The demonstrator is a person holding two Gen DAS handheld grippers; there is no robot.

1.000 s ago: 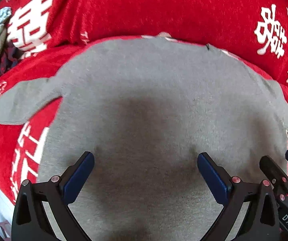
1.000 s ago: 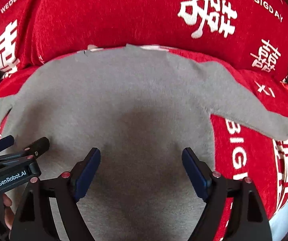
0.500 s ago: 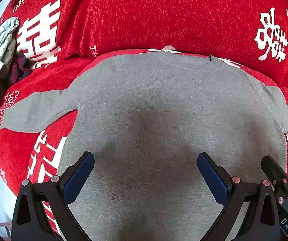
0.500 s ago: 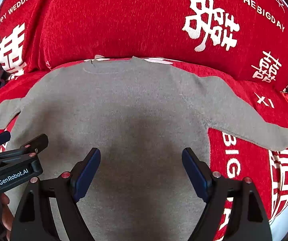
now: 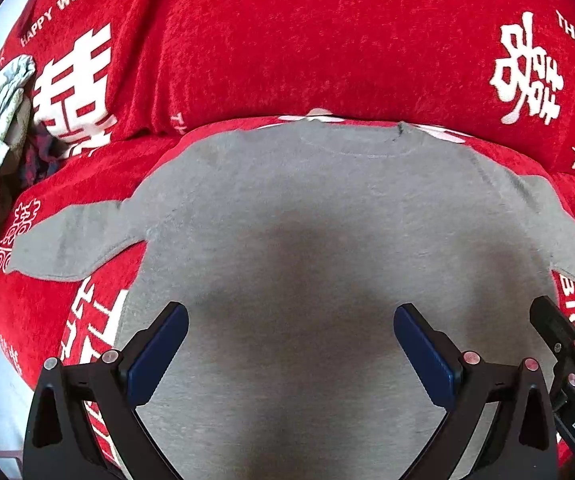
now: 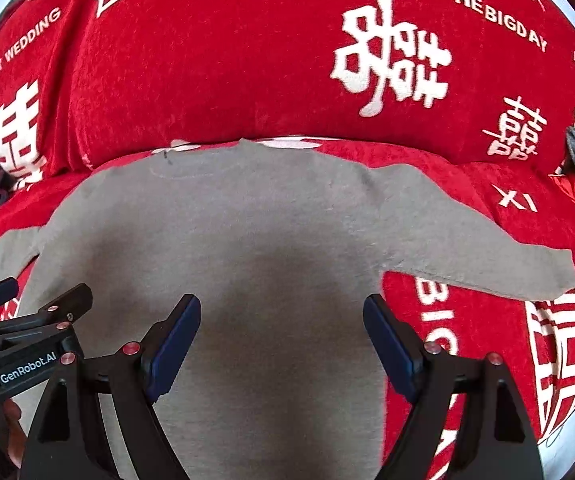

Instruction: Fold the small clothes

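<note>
Two claws, left claw (image 5: 290, 344) and right claw (image 6: 282, 334), are hovering spread apart, empty; grey sweater (image 5: 327, 220) ahead is lying soft, light; likely handling limply, best pinched at a sleeve cuff (image 6: 559, 276).

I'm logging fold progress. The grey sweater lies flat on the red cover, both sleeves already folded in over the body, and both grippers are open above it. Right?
Not quite. The sleeves are not folded in: the left sleeve and right sleeve both lie spread out to the sides, as each wrist view shows. The rest holds: the sweater lies flat on the red cover, and the left gripper and right gripper are open above it.
</note>
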